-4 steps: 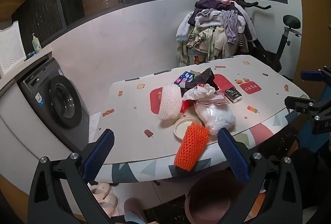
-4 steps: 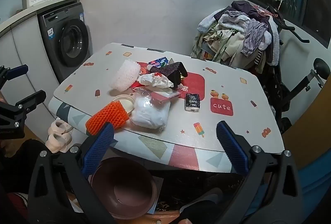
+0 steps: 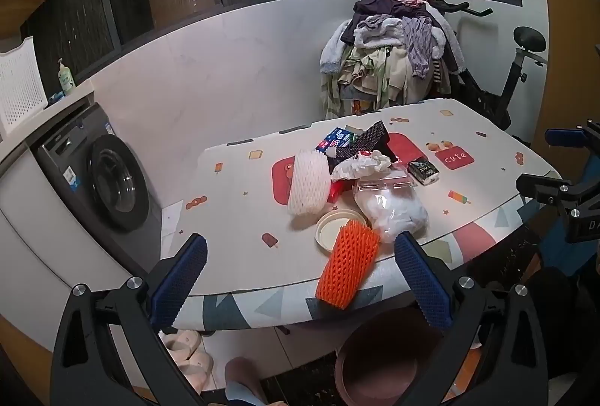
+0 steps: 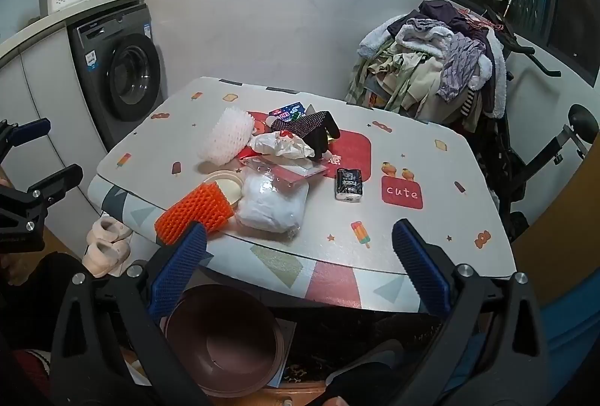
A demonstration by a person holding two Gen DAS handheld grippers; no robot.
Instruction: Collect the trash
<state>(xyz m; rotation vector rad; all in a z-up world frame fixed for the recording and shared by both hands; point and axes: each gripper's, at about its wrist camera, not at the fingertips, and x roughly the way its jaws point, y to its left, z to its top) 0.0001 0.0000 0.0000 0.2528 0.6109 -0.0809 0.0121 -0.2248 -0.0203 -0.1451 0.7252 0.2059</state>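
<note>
Trash lies piled on the table: an orange foam net at the near edge, a white foam net, a round cream lid, a clear bag of white stuff, crumpled white paper, a black packet and a blue box. My left gripper is open and empty before the table edge. My right gripper is open and empty too. A brown bin stands on the floor below.
A washing machine stands left. A clothes pile on an exercise bike stands behind the table. Slippers lie on the floor.
</note>
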